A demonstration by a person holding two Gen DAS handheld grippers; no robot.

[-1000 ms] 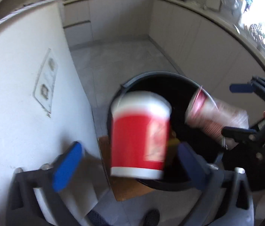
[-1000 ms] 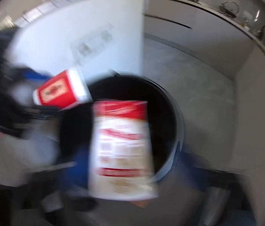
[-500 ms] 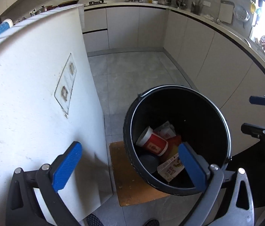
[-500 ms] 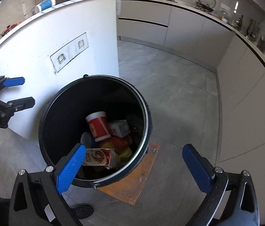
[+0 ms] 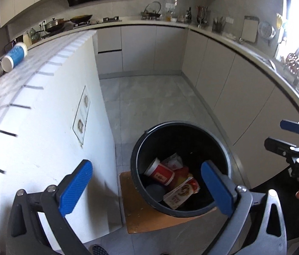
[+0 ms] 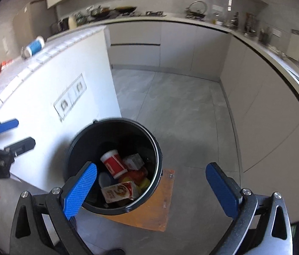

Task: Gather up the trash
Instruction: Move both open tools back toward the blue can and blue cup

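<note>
1. Bench (image 5: 32,114): white island, to the left of both grippers. Its top carries the trash not yet collected. Its side wall stands just beside the bin.
2. Bin (image 5: 192,211): black, round, on a brown board (image 5: 141,216) on the floor. It sits below and ahead of both grippers. Inside lie a red cup (image 5: 160,173), a carton (image 5: 180,194) and other wrappers.
3. Left gripper (image 5: 147,188): fingers wide apart, nothing between them. It hangs over the bin's left edge, closest to the bench wall.
4. Right gripper (image 6: 152,192): fingers wide apart, empty. It hangs over the bin's right side, with the left gripper between it and the bench.
5. Blue can (image 5: 14,56): lies on its side at the far end of the bench top, up and to the left of the left fingers and well apart from them. Long axis runs roughly along the bench's length, white end toward the camera. A small grey item touches it; type unclear.
6. Judgement: left gripper is the nearer one for the can. The approach should close the fingers across the can's short width, not end to end.
</note>
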